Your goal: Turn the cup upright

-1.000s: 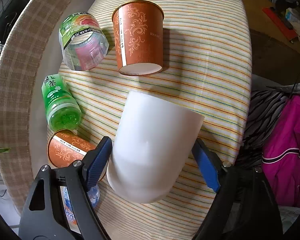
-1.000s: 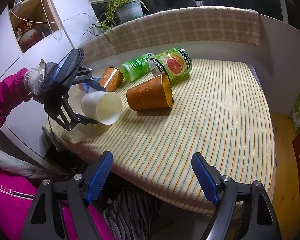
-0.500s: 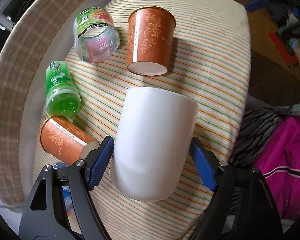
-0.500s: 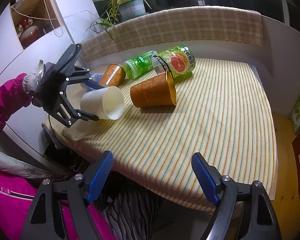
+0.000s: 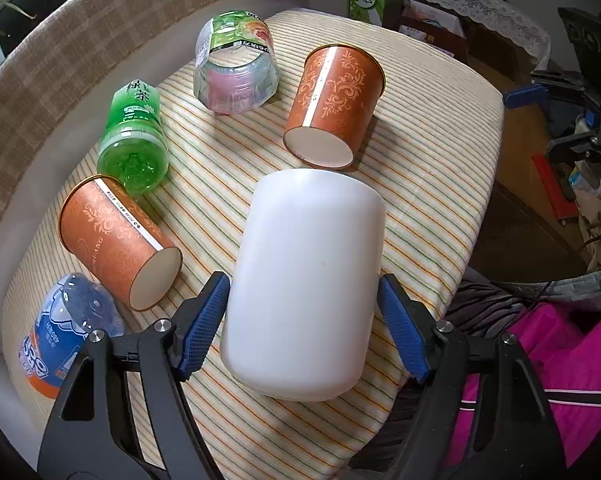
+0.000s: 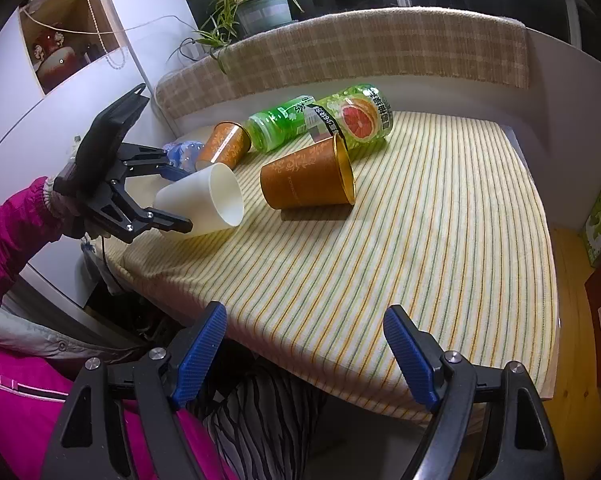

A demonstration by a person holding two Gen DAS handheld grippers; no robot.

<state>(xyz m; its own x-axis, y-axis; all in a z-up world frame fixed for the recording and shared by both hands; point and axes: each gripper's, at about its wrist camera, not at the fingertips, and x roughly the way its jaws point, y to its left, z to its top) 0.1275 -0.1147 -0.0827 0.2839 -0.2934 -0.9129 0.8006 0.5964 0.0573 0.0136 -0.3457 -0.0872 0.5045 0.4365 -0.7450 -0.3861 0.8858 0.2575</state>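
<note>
In your left wrist view, your left claw [image 5: 302, 312] sits around the white cup [image 5: 306, 280], one blue pad [image 5: 202, 320] at each side of its lower body; the pads look pressed to the cup's walls, so the claw is closed on it. The cup lies tilted with its closed base toward the camera and its mouth pointing away, over the striped worktop [image 5: 428, 184]. Just beyond its far end lies an orange paper cup [image 5: 334, 100] on its side, base toward you. To the left another orange paper cup [image 5: 116, 236] lies on its side, with a green tea bottle [image 5: 134, 140] behind it, a grapefruit-label bottle [image 5: 236, 68] farther back, and a blue-label bottle [image 5: 60, 332] at the near left edge. In your right wrist view, your right claw [image 6: 304, 352] hangs spread wide with nothing between its pads, near the front edge of the worktop [image 6: 440, 240]. Across from it your left claw [image 6: 172, 200] grips the white cup [image 6: 204, 200] near its base, the open mouth facing right and slightly down, its lower rim close to the cloth; whether it touches you cannot tell. The nearer orange paper cup [image 6: 304, 180] lies just beside it to the right.
</note>
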